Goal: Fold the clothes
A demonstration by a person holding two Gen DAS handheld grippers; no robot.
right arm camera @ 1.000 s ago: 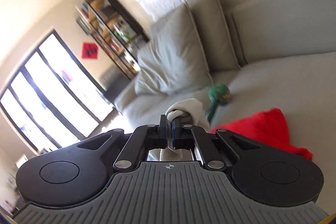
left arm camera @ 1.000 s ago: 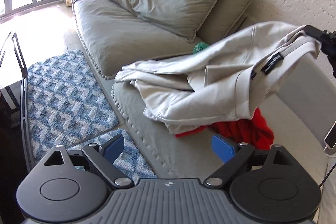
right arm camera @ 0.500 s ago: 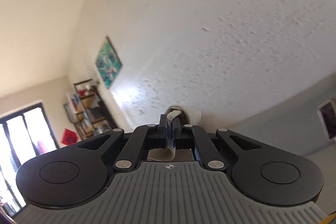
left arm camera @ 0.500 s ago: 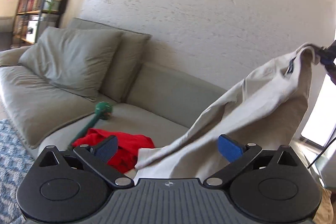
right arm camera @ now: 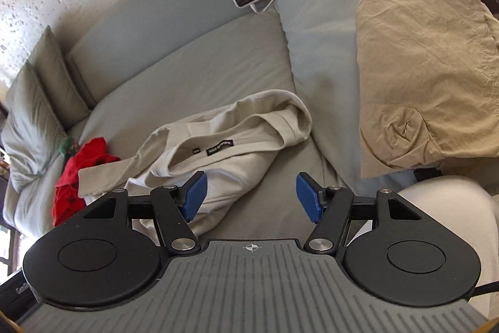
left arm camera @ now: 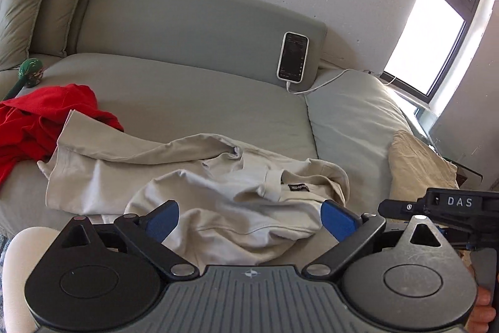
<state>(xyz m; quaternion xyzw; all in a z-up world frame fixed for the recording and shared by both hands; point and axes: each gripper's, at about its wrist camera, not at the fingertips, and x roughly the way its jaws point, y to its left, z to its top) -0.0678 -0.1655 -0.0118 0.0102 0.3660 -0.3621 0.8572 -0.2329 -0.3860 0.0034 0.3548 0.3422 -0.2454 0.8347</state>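
Observation:
A cream sweatshirt (left arm camera: 199, 180) lies crumpled on the grey sofa seat (left arm camera: 193, 95), its black neck label facing up; the right wrist view shows the sweatshirt (right arm camera: 224, 145) too. My left gripper (left arm camera: 249, 222) hovers just over the garment's near edge, its jaws closing slightly but wide apart, with nothing pinched between them. My right gripper (right arm camera: 249, 197) hangs over the sofa beside the sweatshirt's right edge, its jaws opening and empty. A red garment (left arm camera: 37, 117) lies bunched at the sweatshirt's left. A folded tan garment (right arm camera: 427, 67) rests on the right cushion.
A white phone (left arm camera: 292, 56) on a charging cable leans against the sofa backrest. A green toy (left arm camera: 30, 72) lies at the far left by the grey pillows (left arm camera: 28, 5). A window (left arm camera: 443, 21) is at the right. A person's light-trousered knee (right arm camera: 449, 223) is near the right gripper.
The right gripper let go of the cream sweatshirt, which dropped from hanging in the air onto the sofa seat. Both grippers swung right and tilted down toward the seat.

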